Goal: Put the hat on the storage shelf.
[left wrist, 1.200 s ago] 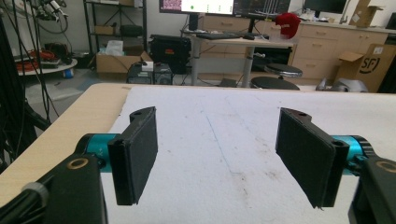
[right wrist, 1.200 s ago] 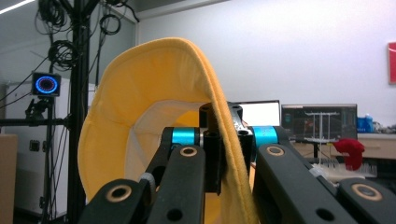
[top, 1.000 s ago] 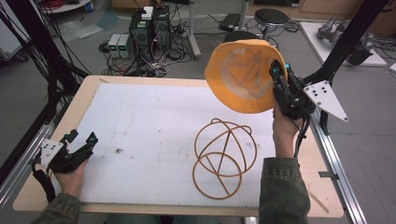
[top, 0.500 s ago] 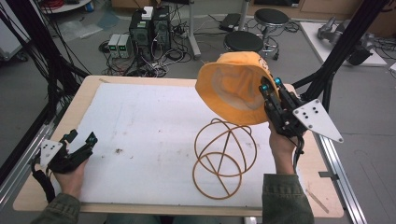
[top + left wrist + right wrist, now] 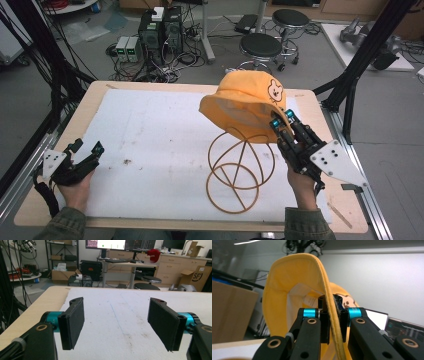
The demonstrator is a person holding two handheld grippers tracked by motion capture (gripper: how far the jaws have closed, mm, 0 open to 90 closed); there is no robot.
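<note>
The right claw (image 5: 281,121) pinches the brim of the yellow hat (image 5: 245,107), just above the wire stand (image 5: 235,172). The left claw (image 5: 86,146) rests open, holding nothing.

The hat (image 5: 245,107) hung just above the wire stand (image 5: 240,167) at the table's (image 5: 125,90) right, with the right gripper (image 5: 281,123) at its brim; the left gripper (image 5: 86,148) sat far left.

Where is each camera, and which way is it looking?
High view: above the table, looking forward and down; both forearms, left tongs, right tongs.
Left gripper view: rides the left tongs, looking across the table; jaws wide apart.
Right gripper view: rides the right tongs, looking at the hat; jaws pinch its brim.
Shared: high and right views show the hat.
</note>
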